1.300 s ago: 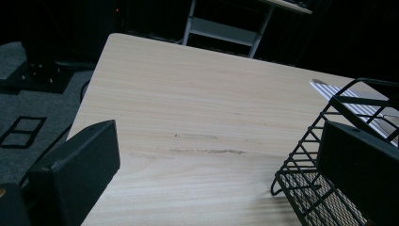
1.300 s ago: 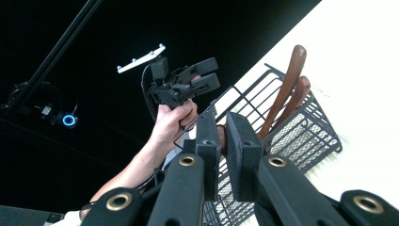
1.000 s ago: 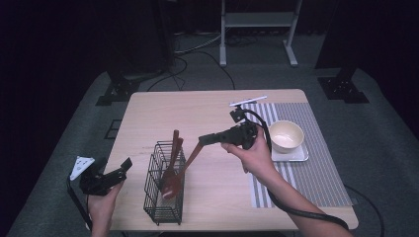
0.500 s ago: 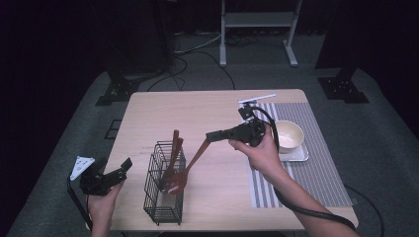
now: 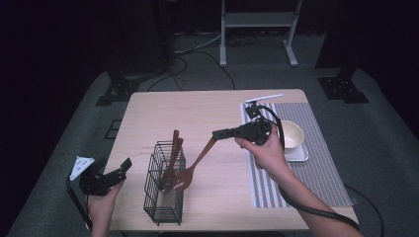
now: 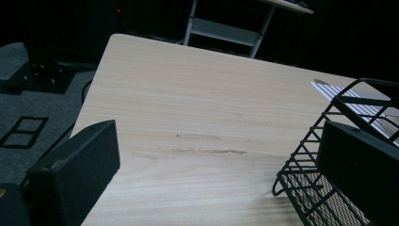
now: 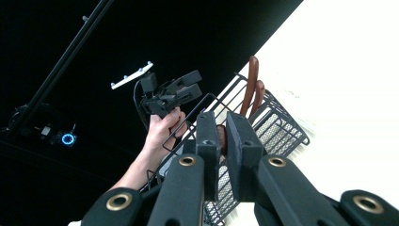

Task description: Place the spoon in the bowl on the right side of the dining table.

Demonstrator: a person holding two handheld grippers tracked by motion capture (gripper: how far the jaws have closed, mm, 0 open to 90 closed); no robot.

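Right claw (image 5: 217,134), clamped on the wooden spoon (image 5: 193,165), has drawn it rightward, clear of the wire basket (image 5: 164,183); removal under way. Left claw (image 5: 122,168) gapes empty.

Three wooden spoons (image 5: 193,165) – one wire basket (image 5: 164,206) – one bowl (image 5: 292,134).

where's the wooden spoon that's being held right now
In the high view the wooden spoon hangs mid-table, handle clamped in the right tool, its bowl just right of the black wire basket.
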